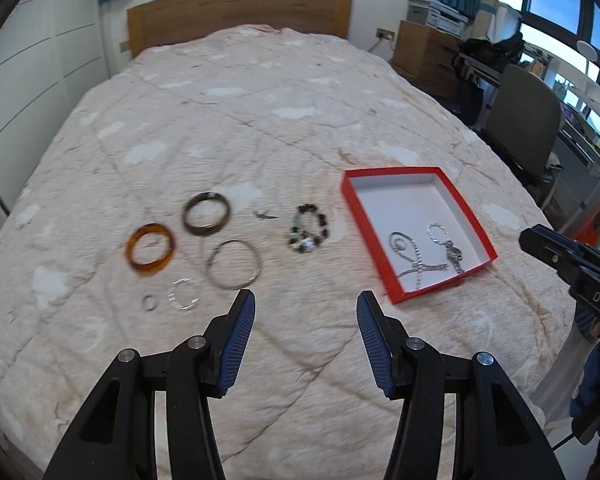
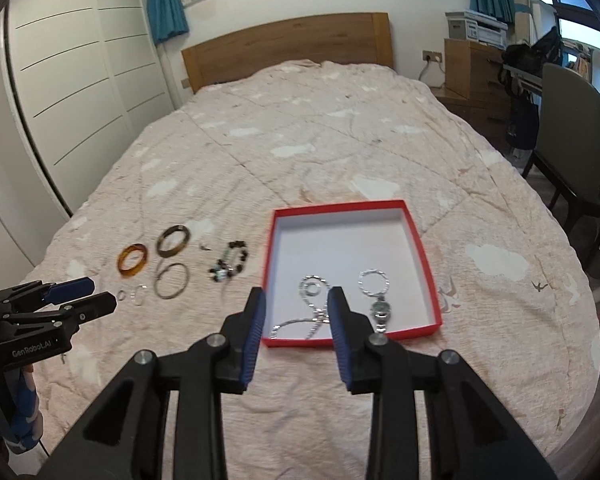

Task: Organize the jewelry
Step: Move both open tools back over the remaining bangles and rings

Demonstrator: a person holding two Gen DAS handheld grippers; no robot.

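Jewelry spread on a quilted bed beside a red box, both grippers held empty above it.

In the left wrist view, the left gripper (image 1: 306, 306) is seen with its jaws moderately wide and nothing between them. On the bedspread (image 1: 260, 120) an amber bangle (image 1: 151, 250), a dark bangle (image 1: 206, 214), a thin silver bangle (image 1: 233, 264), a small ring (image 1: 149, 302) and a beaded bracelet (image 1: 308, 229) are laid out. In the right wrist view, the right gripper (image 2: 297, 307) is seen partly spread and empty. Just beyond it the red box (image 2: 416, 240) is seen, where a silver chain (image 2: 312, 312) and a watch (image 2: 380, 309) lie near the front wall.
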